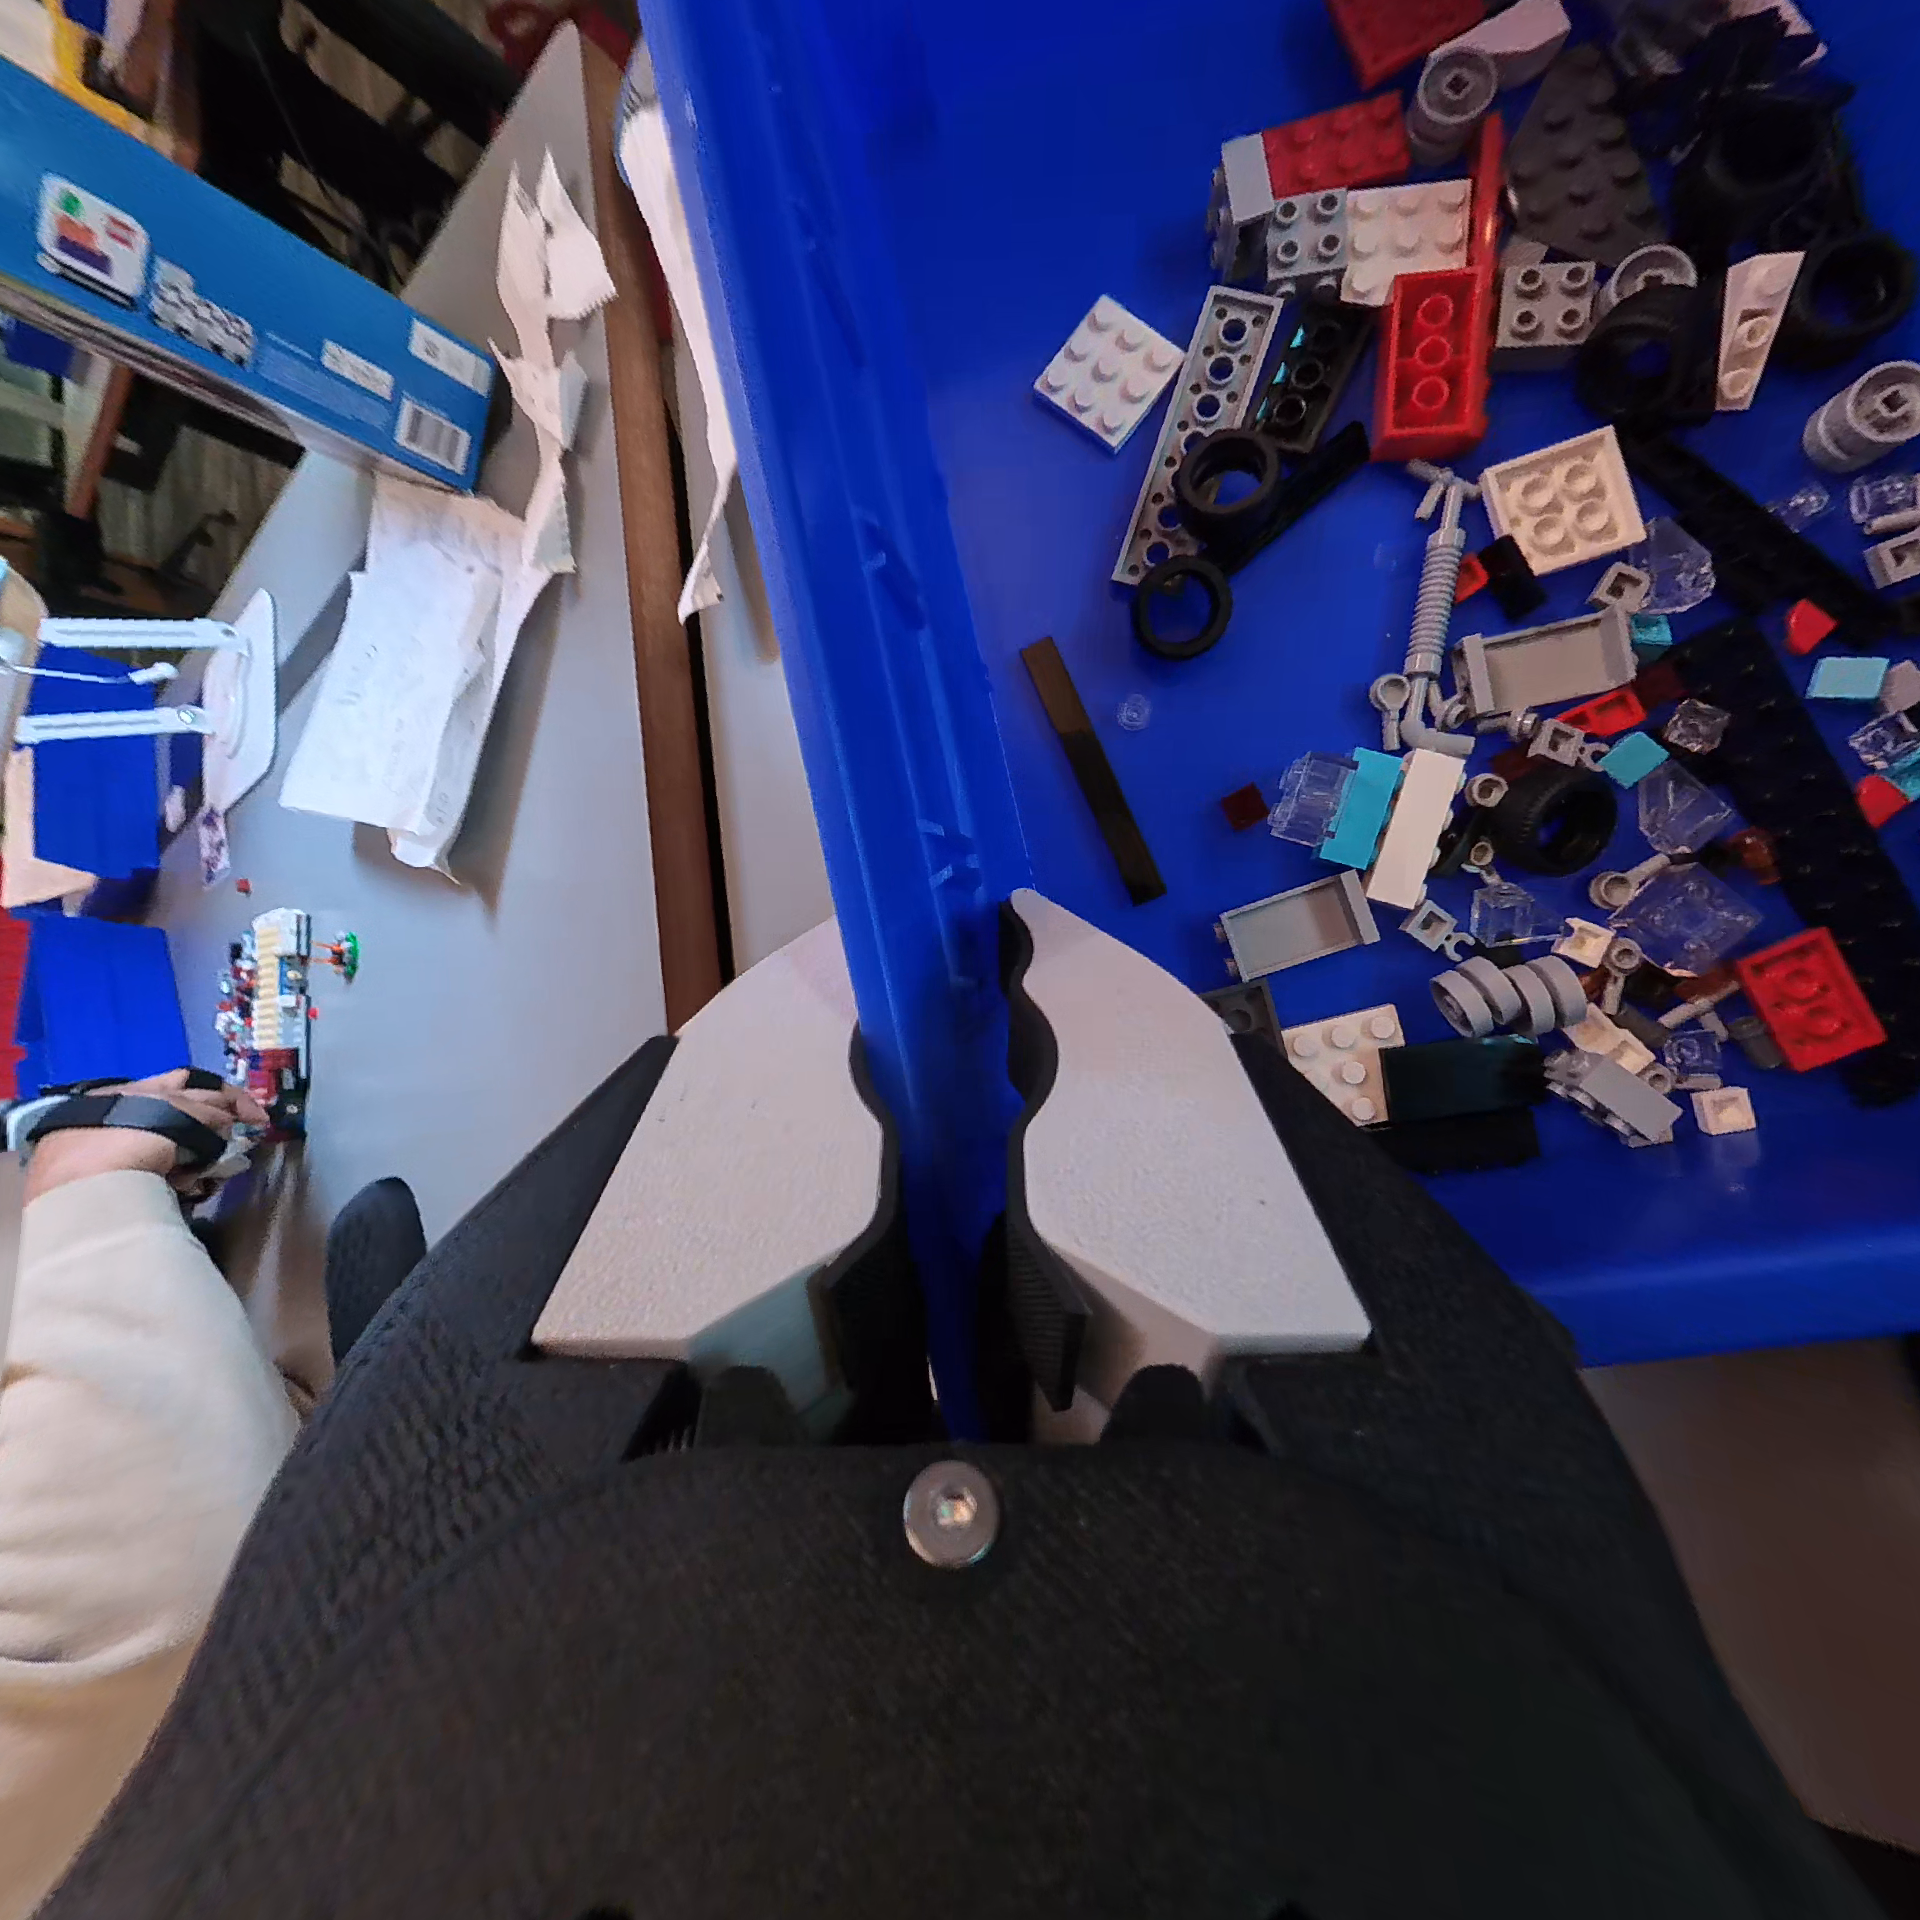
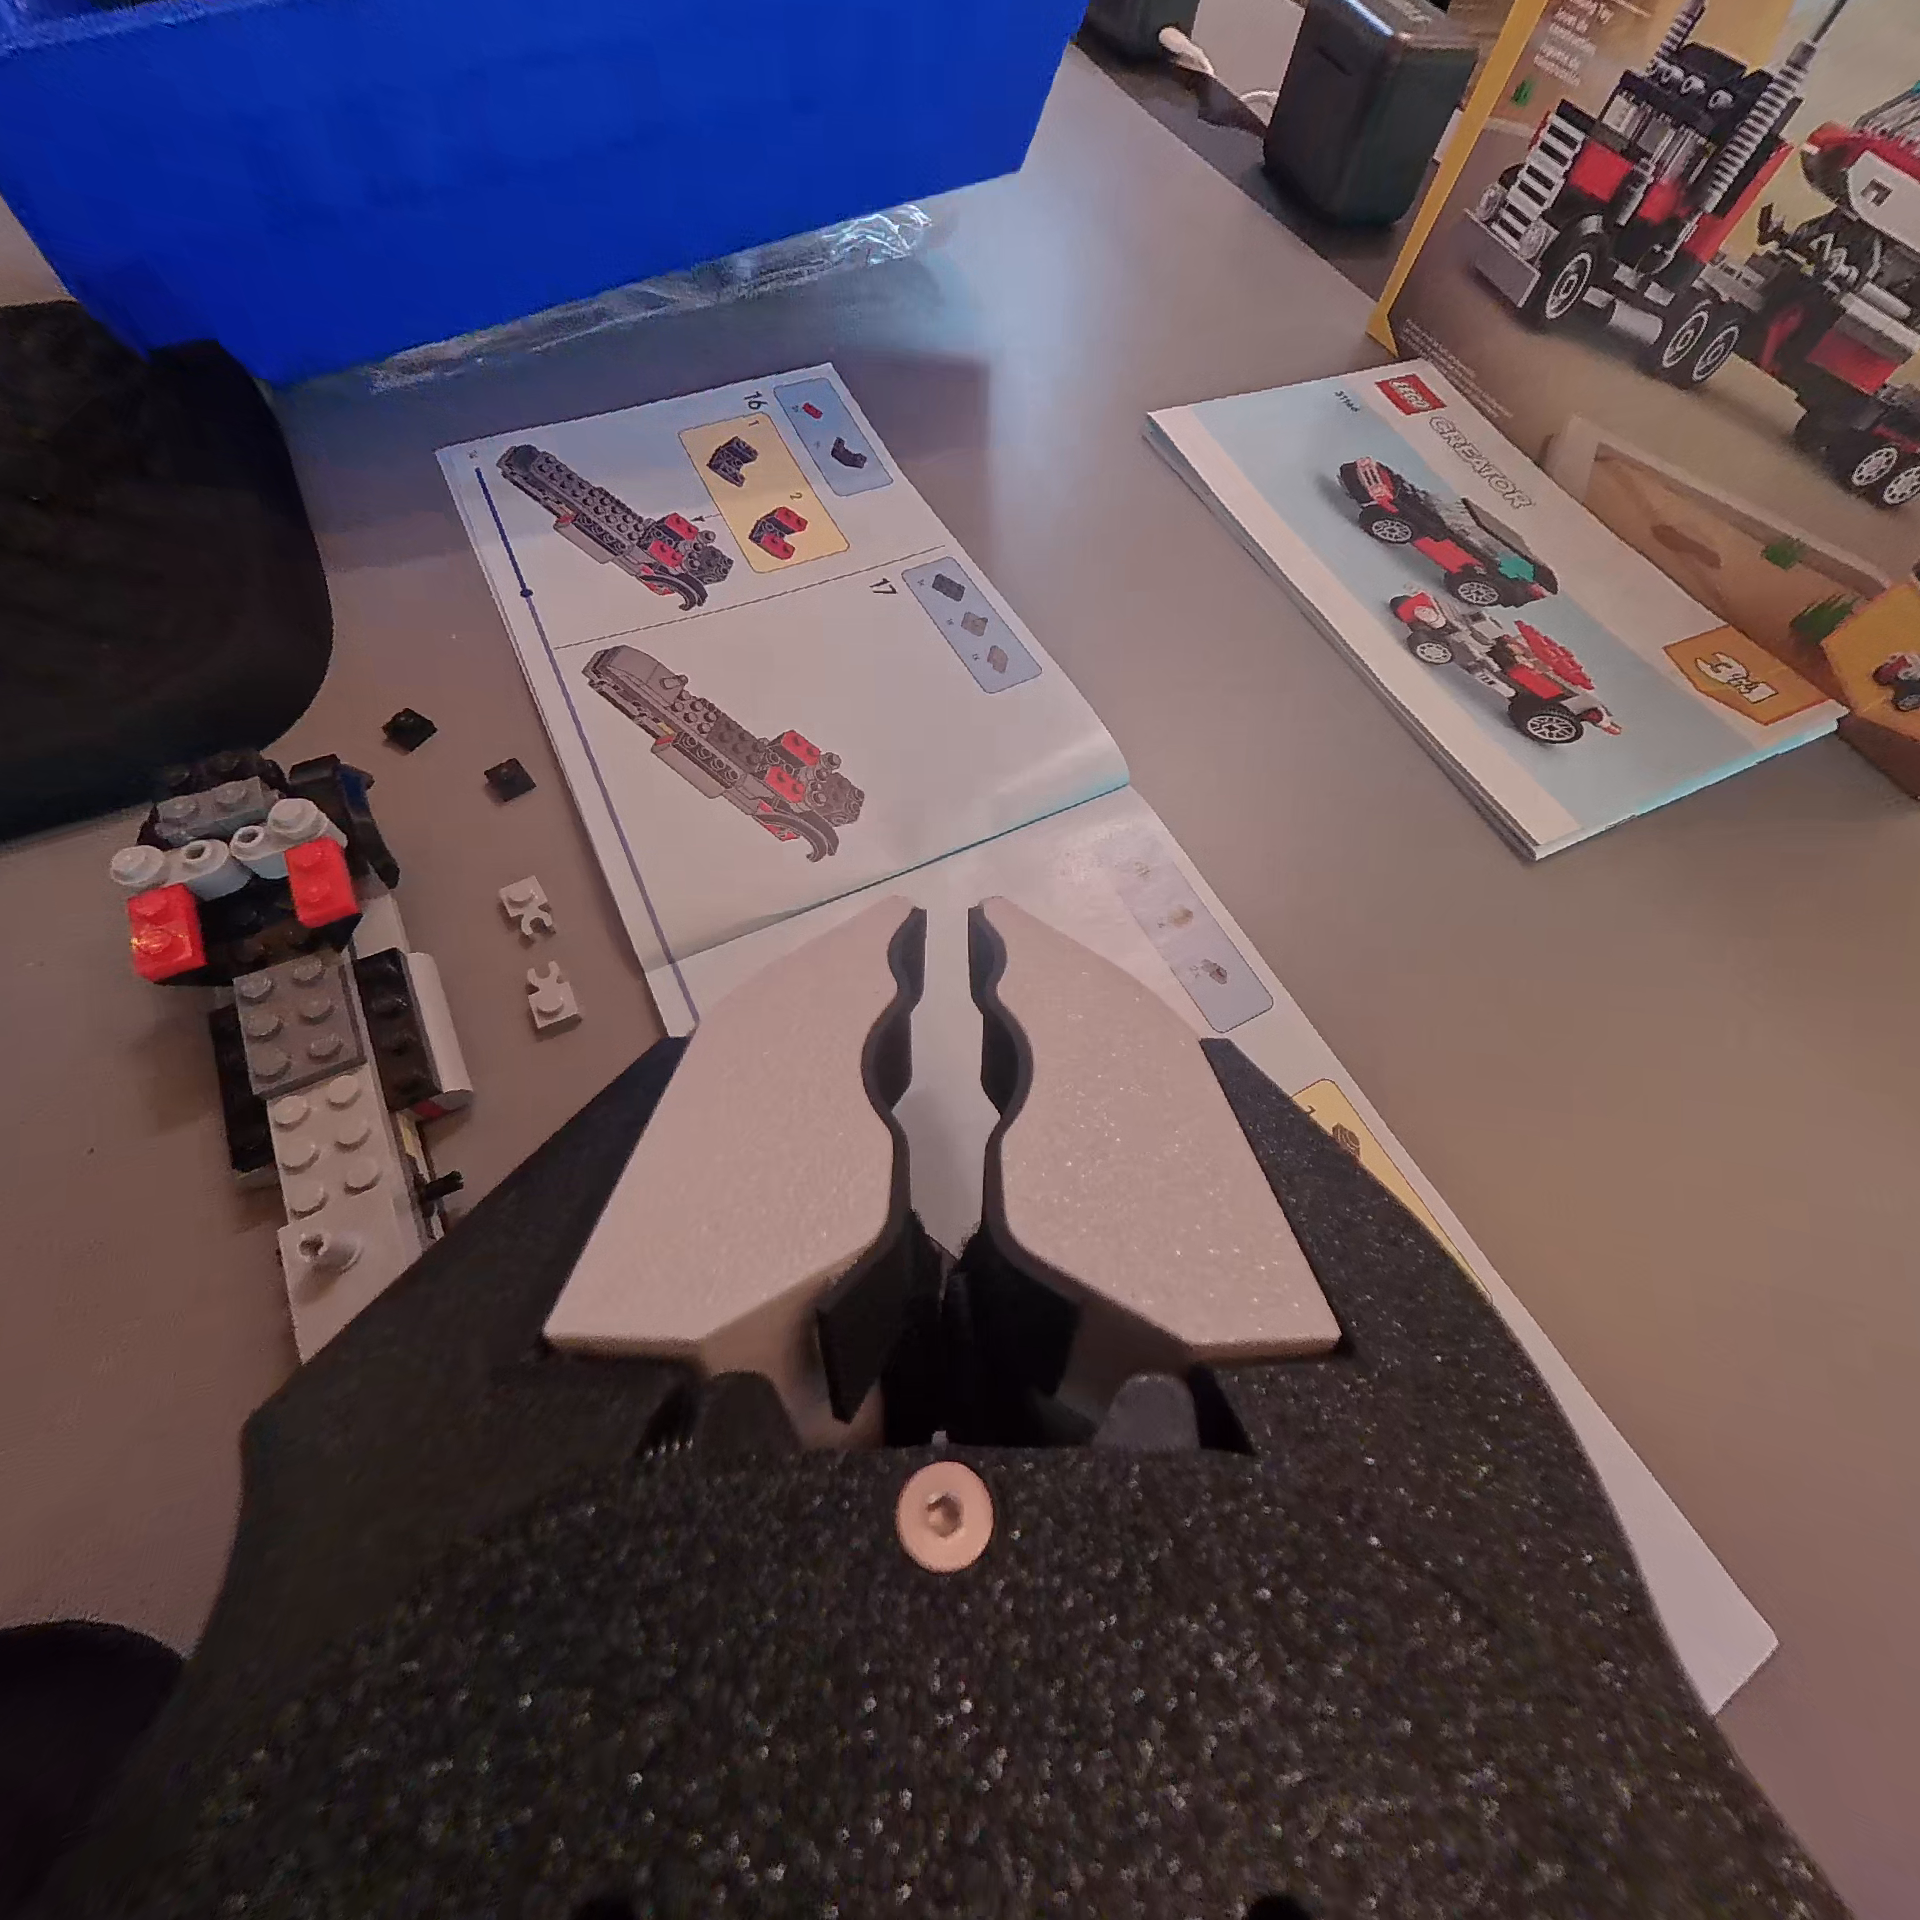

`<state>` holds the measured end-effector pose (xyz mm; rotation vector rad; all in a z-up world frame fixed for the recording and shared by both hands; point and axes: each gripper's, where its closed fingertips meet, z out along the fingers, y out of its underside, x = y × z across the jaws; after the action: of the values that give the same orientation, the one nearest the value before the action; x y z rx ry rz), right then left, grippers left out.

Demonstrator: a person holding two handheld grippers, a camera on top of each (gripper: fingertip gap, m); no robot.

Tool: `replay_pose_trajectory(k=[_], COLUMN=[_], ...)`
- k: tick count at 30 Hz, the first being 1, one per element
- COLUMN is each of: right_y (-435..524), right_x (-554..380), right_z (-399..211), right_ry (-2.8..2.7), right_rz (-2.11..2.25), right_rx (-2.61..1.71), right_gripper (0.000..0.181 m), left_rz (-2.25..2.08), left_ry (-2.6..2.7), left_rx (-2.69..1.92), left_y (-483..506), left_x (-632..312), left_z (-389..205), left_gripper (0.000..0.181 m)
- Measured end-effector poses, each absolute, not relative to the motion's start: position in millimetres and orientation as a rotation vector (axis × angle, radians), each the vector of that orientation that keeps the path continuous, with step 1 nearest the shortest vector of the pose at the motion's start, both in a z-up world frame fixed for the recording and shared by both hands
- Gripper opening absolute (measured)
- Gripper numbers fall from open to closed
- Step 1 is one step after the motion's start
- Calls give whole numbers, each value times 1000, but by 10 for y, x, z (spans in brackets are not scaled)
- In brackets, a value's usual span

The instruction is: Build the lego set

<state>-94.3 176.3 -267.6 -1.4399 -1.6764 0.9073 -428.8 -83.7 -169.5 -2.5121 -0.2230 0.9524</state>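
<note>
Blue plastic fills the left wrist view: the left tongs (image 1: pixel 951 1039) are clamped on the upright wall of a blue bin (image 1: pixel 894 520), one finger outside and one inside. Loose bricks (image 1: pixel 1558 623) in red, grey, white, black and clear, with small tyres, lie scattered on the bin's floor. In the right wrist view, the right tongs (image 2: pixel 945 935) hang narrowly parted and hold nothing, above an open instruction booklet (image 2: pixel 790 644) lying mid-counter. The half-built model (image 2: pixel 301 997) rests near the left edge of the grey counter (image 2: pixel 1351 1091), with four small pieces (image 2: pixel 540 956) just beside it. A second booklet (image 2: pixel 1486 603) and the set's box (image 2: pixel 1683 208) sit toward the far right corner.
</note>
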Motion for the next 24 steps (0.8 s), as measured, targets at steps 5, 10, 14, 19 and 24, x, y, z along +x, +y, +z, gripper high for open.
replay_pose_trajectory(k=[5, 10, 14, 19, 24], right_y=[1761, 1746, 1734, 1727, 1737], right_x=[-942, -955, -971, -982, -983], right_z=[-2684, -2702, -2712, -2704, -2703], right_ry=[-1680, -1689, -1695, -1692, -1687], right_rz=[906, 911, 914, 917, 912], right_rx=[-1441, -1444, -1444, -1440, -1442], right_gripper=[8, 8, 8, 8, 8], left_rz=[1006, 977, 996, 968, 959], left_ry=[-185, -296, -414, -497, -543], left_rx=[-2359, -2133, -1996, -1989, -1966], left_y=[-830, -904, -1006, -1096, -1150], left_x=[-4234, -4195, -4183, -4191, -4170], left_z=[-1613, -1670, -1742, -1853, -1909], left_gripper=[15, 14, 13, 13, 13])
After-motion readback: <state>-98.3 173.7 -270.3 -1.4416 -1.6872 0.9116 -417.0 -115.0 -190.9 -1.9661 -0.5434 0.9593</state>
